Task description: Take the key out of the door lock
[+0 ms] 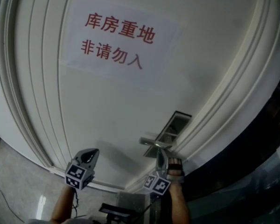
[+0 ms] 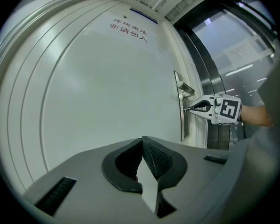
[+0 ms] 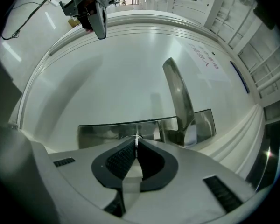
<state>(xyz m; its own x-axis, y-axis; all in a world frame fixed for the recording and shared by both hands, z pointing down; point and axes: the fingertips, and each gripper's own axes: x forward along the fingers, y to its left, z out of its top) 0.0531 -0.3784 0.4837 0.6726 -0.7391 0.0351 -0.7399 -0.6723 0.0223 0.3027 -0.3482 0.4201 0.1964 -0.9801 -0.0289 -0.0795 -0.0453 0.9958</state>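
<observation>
The right gripper (image 3: pixel 136 143) was clamped on the thin key (image 3: pixel 137 137), which appeared seated in the lock plate (image 3: pixel 102 130), at 9 o'clock from the door handle (image 3: pixel 179 97). The left gripper (image 2: pixel 142 148), closed and empty, hung off the white door (image 1: pixel 107 101). The grasp looked done; the pull-out remained.

Count: one door (image 1: pixel 107 106), one paper sign (image 1: pixel 116 41), one lever handle (image 3: pixel 179 97), one lock plate (image 3: pixel 107 133), one key (image 3: pixel 136 136), two claws: left claw (image 2: pixel 142 140), right claw (image 1: pixel 161 152).
</observation>
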